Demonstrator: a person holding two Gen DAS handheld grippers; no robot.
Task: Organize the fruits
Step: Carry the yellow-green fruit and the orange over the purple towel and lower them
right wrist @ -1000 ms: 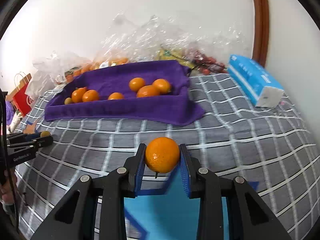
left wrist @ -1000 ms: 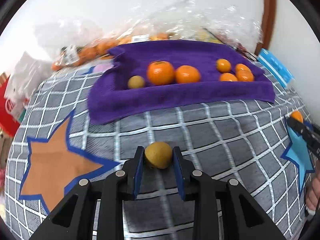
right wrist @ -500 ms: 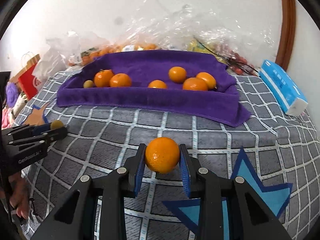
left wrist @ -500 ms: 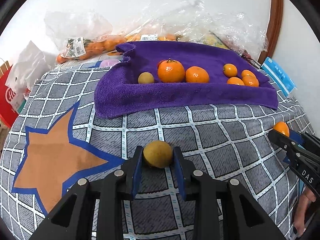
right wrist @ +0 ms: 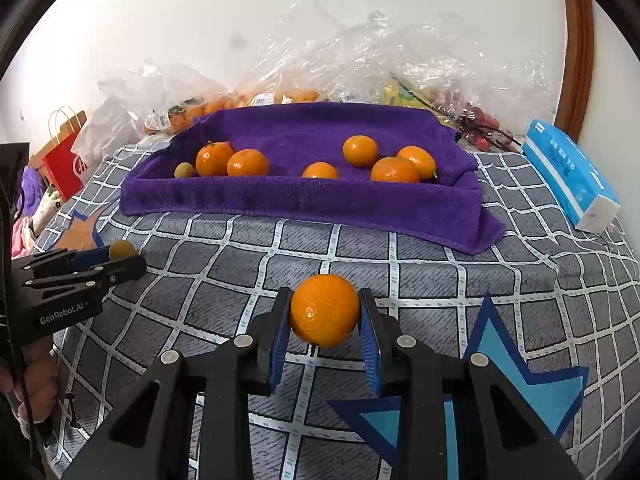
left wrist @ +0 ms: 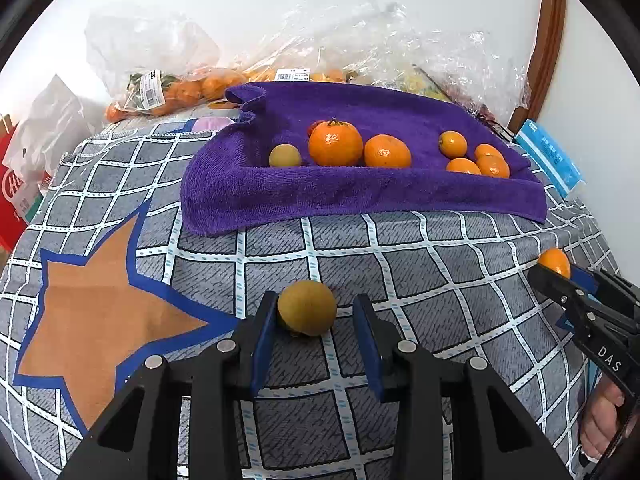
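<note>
My left gripper (left wrist: 316, 314) is open; a yellow-green fruit (left wrist: 307, 307) rests against its left finger, with a gap to the right finger. My right gripper (right wrist: 325, 312) is shut on an orange (right wrist: 324, 310) and holds it above the checked cloth. A purple towel (left wrist: 320, 192) lies farther back, with several oranges (left wrist: 335, 142) and one small yellow-green fruit (left wrist: 284, 156) on it. The towel also shows in the right wrist view (right wrist: 300, 196), as does the left gripper (right wrist: 120, 260).
A grey checked tablecloth (left wrist: 400, 264) with star shapes covers the table. Clear plastic bags of fruit (left wrist: 176, 88) lie behind the towel. A blue tissue pack (right wrist: 568, 176) lies at the right. A red bag (right wrist: 60, 160) stands at the left edge.
My left gripper's jaws have opened, leaving the yellow-green fruit against the left finger only. Both grippers have come closer to the towel. The right gripper still holds its orange.
</note>
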